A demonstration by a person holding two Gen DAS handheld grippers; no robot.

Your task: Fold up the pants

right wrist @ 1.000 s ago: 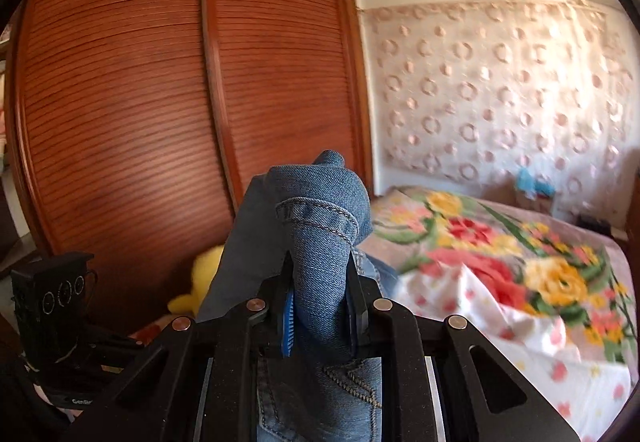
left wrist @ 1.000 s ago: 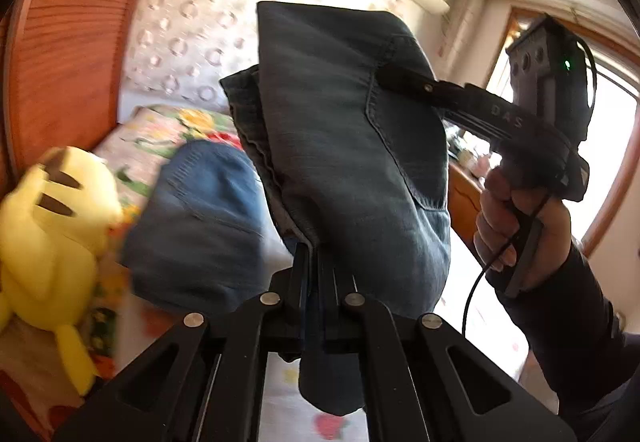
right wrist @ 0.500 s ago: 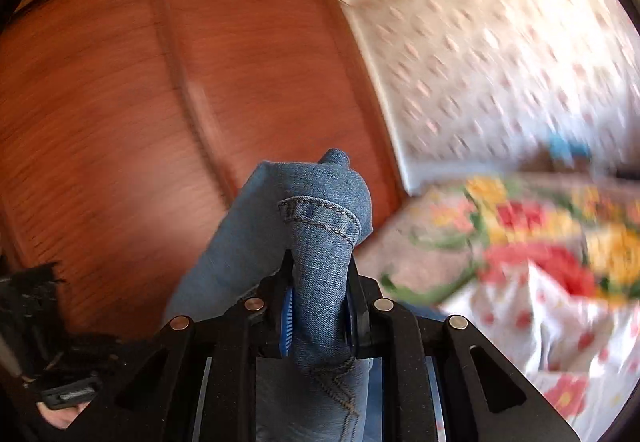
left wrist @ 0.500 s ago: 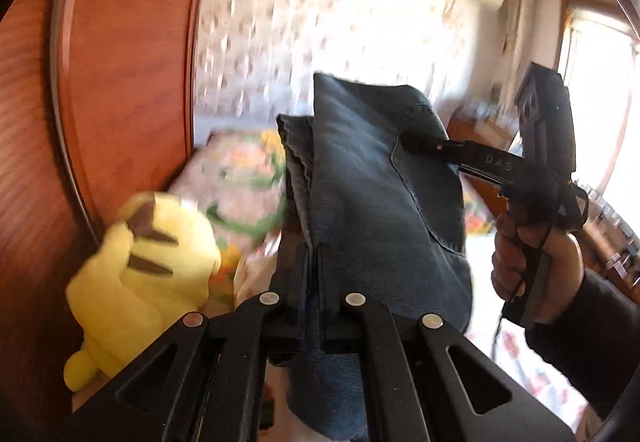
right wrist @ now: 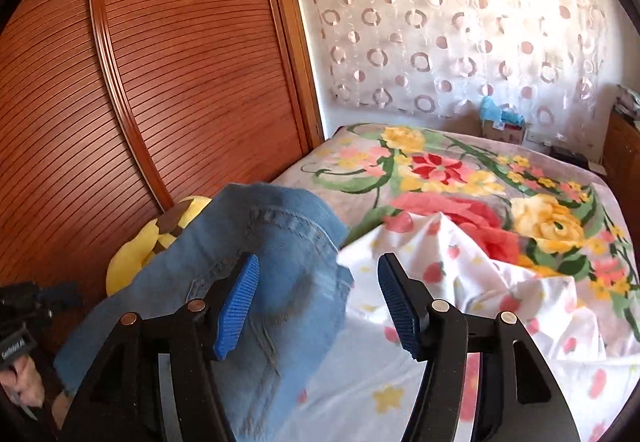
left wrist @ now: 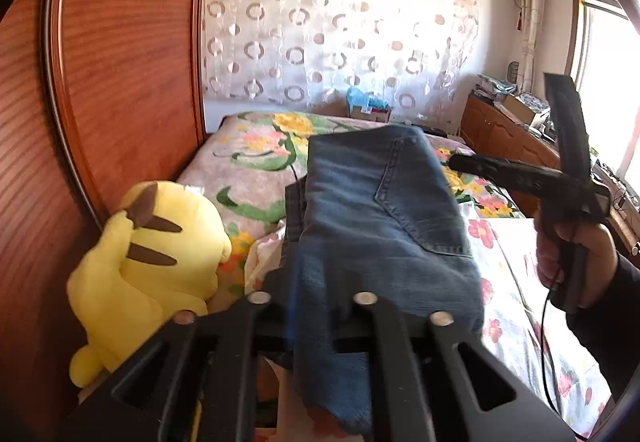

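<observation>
Folded blue jeans (left wrist: 380, 226) hang in front of the left wrist camera, back pocket showing, and drape over my left gripper (left wrist: 316, 282). Its jaws are opening a little, the denim is slack between them and hides the fingertips. My right gripper (right wrist: 316, 302) is opening wide. Its blue pads (right wrist: 236, 306) stand apart and press on nothing, and the jeans' waistband end (right wrist: 260, 242) sags against the left pad. In the left wrist view the right gripper (left wrist: 520, 170) points at the jeans' right edge, held by a hand (left wrist: 568, 254).
The bed carries a floral blanket (right wrist: 460, 182) and a rumpled white sheet (right wrist: 440, 282). A yellow plush toy (left wrist: 152, 266) leans against the wooden wardrobe (left wrist: 120, 82) at the left. A wooden dresser (left wrist: 504, 134) stands at the far right, and a patterned curtain hangs behind the bed.
Both grippers came down toward the bed with the jeans. The right jaws sprang apart and let go of the denim. The left jaws parted slightly.
</observation>
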